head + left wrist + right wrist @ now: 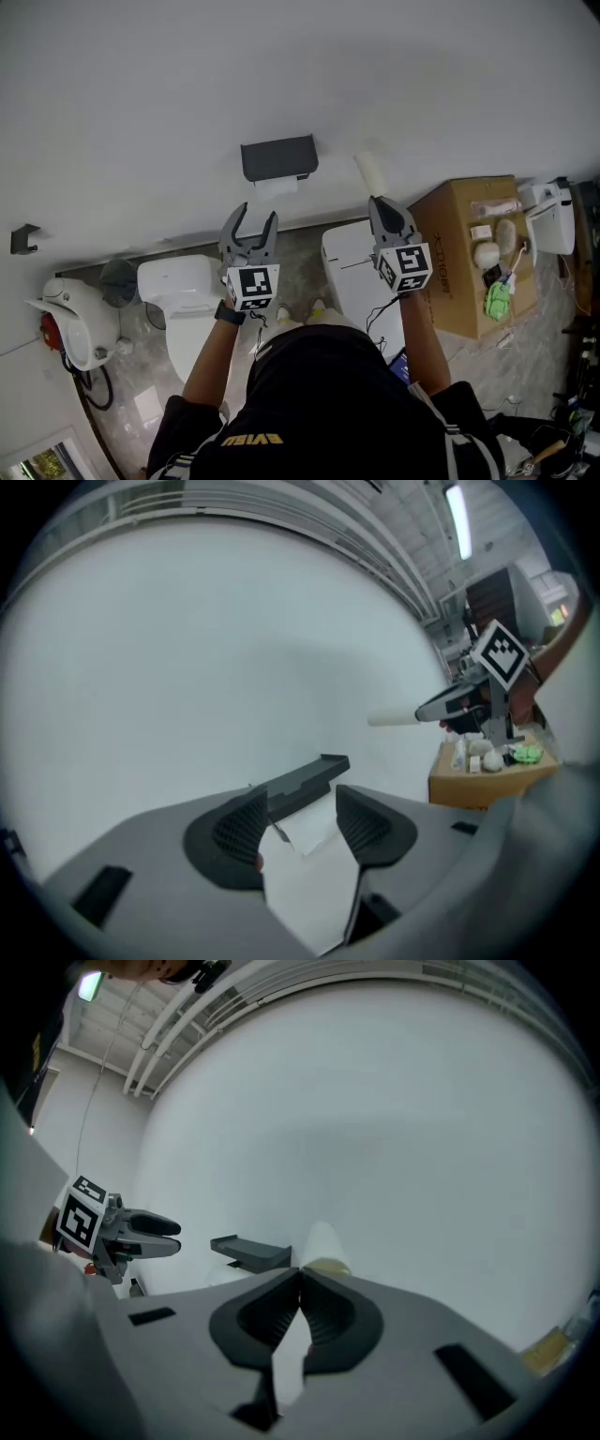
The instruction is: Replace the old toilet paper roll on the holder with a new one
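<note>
Our right gripper (379, 202) pinched a slim white paper roll (371, 172) tight, and our left gripper (253, 223) gaped empty, the dark grey wall holder (278, 157) ahead of its fingers (236, 832) probably needing opening next.

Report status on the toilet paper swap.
Left hand-held gripper open, empty. Right hand-held gripper shut on slim white paper tube. Dark grey wall-mounted holder shows white paper tail below. Nothing between grippers and holder.

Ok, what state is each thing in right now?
Left hand-held gripper: open, empty.
Right hand-held gripper: shut on pale cream tube.
Dark grey wall-mounted paper holder: white paper showing under its cover.
Brown cardboard box: small items on top.
</note>
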The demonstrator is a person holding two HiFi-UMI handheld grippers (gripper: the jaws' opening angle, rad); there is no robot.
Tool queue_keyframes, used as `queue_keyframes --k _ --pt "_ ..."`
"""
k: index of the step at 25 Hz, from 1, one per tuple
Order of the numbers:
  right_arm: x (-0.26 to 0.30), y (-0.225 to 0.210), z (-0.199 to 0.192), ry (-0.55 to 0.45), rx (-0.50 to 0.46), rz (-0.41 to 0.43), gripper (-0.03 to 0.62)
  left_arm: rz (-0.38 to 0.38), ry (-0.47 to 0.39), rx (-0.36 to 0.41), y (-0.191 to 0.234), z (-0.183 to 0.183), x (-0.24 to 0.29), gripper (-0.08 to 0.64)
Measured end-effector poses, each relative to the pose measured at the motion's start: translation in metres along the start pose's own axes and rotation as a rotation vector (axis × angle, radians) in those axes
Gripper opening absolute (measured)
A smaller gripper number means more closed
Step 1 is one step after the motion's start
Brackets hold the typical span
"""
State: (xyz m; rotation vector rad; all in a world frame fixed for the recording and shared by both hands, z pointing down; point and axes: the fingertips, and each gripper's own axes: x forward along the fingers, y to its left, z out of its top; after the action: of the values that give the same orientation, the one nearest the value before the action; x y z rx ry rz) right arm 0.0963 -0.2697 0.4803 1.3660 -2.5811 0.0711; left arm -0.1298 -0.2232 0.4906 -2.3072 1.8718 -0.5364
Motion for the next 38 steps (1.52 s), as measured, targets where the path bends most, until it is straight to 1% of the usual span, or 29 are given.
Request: queue_keyframes --k 1,3,7,10,13,16,20,24,30,33,38 --pt "-0.005 0.001 0.005 -0.009 -0.005 -0.004 0.0 0.0 -0.01 -0.035 0.006 0.002 -0.005 0.236" --pt "-0.014 0.003 0.017 -0.028 -0.008 -0.011 -0.002 -0.002 -0.041 -0.08 0.018 0.007 -0.018 0.215" --pt "-0.03 0.008 0.038 -0.063 -0.006 -0.013 -0.002 0.054 -0.093 -0.145 0.047 0.013 -0.05 0.204" --pt "-0.041 0.011 0.048 -0.083 -0.005 -0.022 0.0 0.071 -0.139 -0.214 0.062 0.015 -0.068 0.189" --pt "-0.051 0.011 0.054 -0.097 -0.002 -0.033 -0.001 0.094 -0.146 -0.261 0.071 0.011 -0.081 0.173" --pt "-0.056 0.011 0.058 -0.106 -0.011 -0.043 0.0 0.122 -0.146 -0.274 0.08 0.009 -0.088 0.149" --pt "-0.056 0.01 0.058 -0.101 0.001 -0.051 0.0 0.128 -0.143 -0.266 0.084 0.009 -0.094 0.112" --pt "-0.053 0.014 0.062 -0.111 0.008 -0.046 -0.001 0.141 -0.162 -0.286 0.09 0.013 -0.097 0.081" --pt "-0.047 0.03 0.072 -0.13 -0.006 -0.012 0.0 0.136 -0.193 -0.288 0.093 0.022 -0.102 0.032" --pt "-0.048 0.033 0.075 -0.138 -0.01 -0.003 -0.002 0.133 -0.198 -0.292 0.092 0.022 -0.104 0.021" --pt "-0.052 0.037 0.077 -0.141 -0.015 0.0 -0.002 0.105 -0.195 -0.267 0.087 0.019 -0.108 0.012"
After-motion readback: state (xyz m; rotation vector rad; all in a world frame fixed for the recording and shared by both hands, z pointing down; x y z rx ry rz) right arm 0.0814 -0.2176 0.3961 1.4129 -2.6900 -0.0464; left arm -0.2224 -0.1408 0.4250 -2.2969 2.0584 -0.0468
